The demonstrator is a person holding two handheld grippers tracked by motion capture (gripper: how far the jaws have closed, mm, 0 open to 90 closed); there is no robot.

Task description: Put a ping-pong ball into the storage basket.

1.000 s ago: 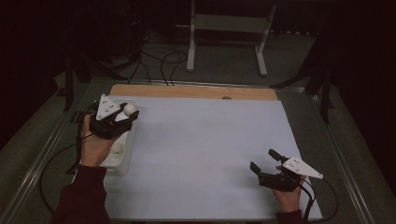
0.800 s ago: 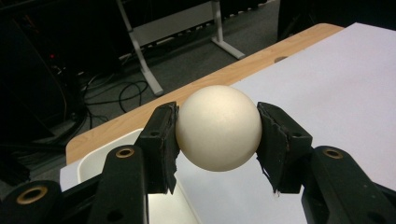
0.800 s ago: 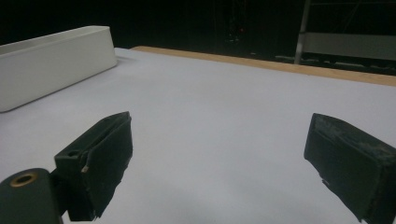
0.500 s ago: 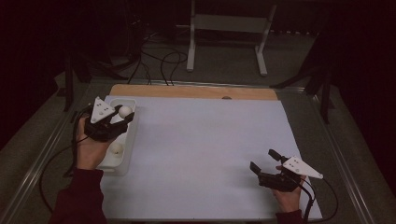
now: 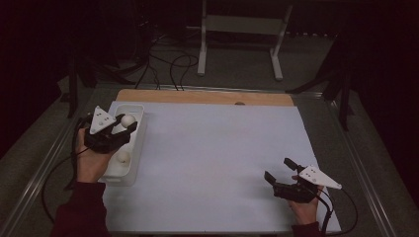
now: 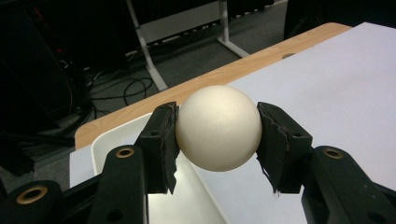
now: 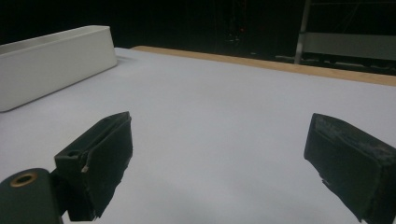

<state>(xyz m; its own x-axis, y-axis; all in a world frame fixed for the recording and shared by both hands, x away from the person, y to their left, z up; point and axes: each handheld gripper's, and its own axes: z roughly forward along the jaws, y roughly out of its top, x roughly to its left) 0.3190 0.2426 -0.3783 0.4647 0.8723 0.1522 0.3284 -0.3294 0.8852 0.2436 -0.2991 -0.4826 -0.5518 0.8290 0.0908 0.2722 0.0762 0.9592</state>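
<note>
**Operator:** Report gripper status, nearest first.

**Inspector:** Right gripper (image 5: 280,170) sits at the 5 o'clock corner of the white sheet (image 5: 212,163) in the high view, carried by the right hand (image 5: 304,205). Its jaws stand apart with nothing between them; the right gripper view shows bare sheet between the two black pads (image 7: 100,161).

**Operator:** Left gripper?

**Inspector:** Left gripper (image 5: 127,123) is at 9 o'clock, carried by the left hand (image 5: 91,160), above the white tray (image 5: 134,160). Its jaws are clenched on a white ball (image 6: 218,127). In the left gripper view both pads press the ball's sides, one at 9 o'clock and one at 3 o'clock of the ball.

**Operator:** Location of the ball relative to the tray?

**Inspector:** The held ball is over the far end of the tray and appears clear of its floor. A second white ball (image 5: 122,157) lies inside the tray, nearer the person.

**Operator:** Farther items?

**Inspector:** At 12 o'clock, the wooden board edge (image 5: 197,97) shows beyond the sheet. Past it, cables (image 5: 170,66) lie on the floor beside a white frame stand (image 5: 242,34).
</note>
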